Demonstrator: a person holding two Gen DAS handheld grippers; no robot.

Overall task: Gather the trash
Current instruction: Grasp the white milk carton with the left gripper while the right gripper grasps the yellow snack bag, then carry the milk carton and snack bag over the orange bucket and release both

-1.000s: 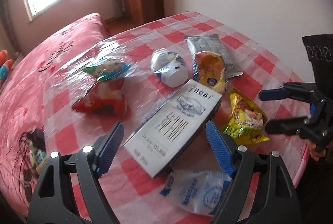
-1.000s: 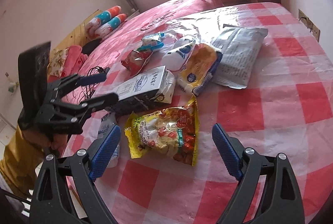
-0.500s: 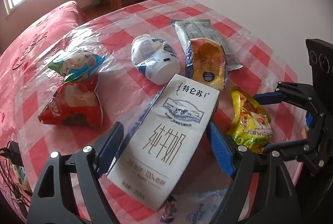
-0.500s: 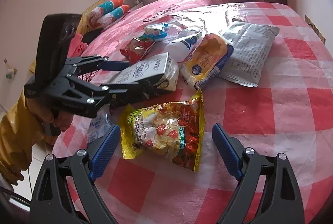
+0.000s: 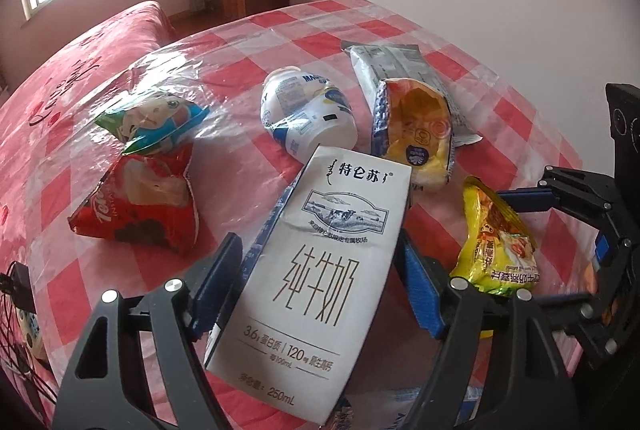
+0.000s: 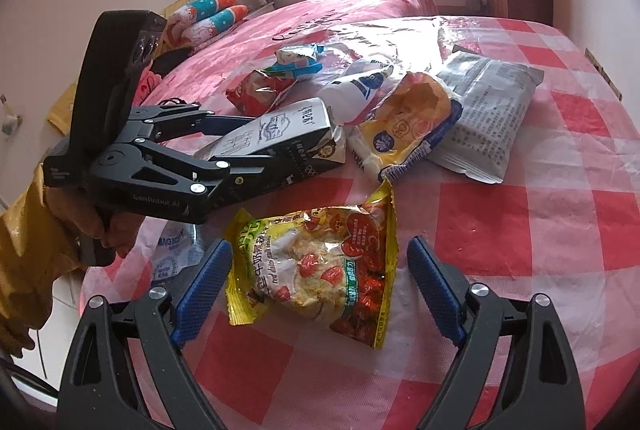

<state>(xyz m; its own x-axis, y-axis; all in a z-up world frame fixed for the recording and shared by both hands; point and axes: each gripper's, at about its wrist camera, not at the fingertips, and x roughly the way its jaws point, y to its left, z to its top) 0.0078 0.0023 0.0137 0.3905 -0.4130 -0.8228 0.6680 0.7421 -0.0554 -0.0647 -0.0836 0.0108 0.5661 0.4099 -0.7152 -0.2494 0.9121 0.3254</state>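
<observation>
Round table under a red-and-white checked cloth [image 6: 520,222], trash scattered across it. Left gripper [image 5: 320,282] closing around a white milk carton [image 5: 320,270], blue pads at either long side of the carton, right pad touching or nearly so, left pad a sliver off (firm pressing not certain from either view). Carton lying near the table's front edge, tilted, top end toward a white plastic bottle [image 5: 308,118] on its side. Right gripper [image 6: 316,290] also closing, jaws still wide, straddling a yellow snack bag [image 6: 316,266] flat on the cloth, neither pad touching it. Behind the carton, an opened yellow-and-blue wrapper [image 5: 416,134] resting on a grey foil packet [image 5: 392,66]. Off to the left, a red chip bag [image 5: 140,206] with a green-and-blue packet [image 5: 156,122] just behind it. A crumpled white-and-blue pouch [image 6: 176,250] at the table's edge beneath the left gripper.
</observation>
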